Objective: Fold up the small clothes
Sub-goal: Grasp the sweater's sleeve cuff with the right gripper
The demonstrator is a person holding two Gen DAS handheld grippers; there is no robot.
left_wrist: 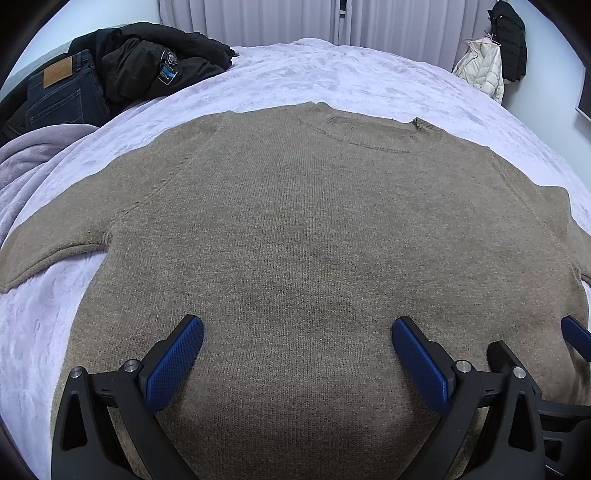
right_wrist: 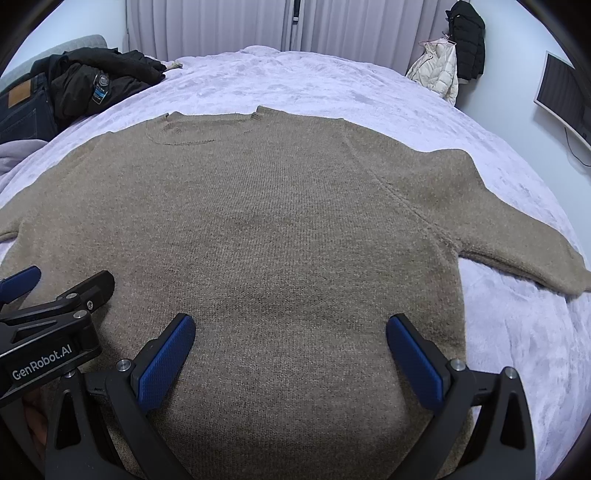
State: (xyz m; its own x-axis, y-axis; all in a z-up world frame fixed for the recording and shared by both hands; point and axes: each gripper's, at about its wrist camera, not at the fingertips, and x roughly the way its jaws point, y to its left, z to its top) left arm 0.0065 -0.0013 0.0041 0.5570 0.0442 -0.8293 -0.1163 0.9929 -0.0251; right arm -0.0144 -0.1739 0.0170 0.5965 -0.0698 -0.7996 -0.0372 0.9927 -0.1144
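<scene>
Evidently nothing is folded yet: the brown sweater lies spread flat on the bed, both sleeves out, while the left gripper and right gripper hover above its hem, jaws wide apart and empty.

The sweater lies flat on the bed, neck toward the curtains; beyond its left shoulder sit piled jackets and jeans.
</scene>
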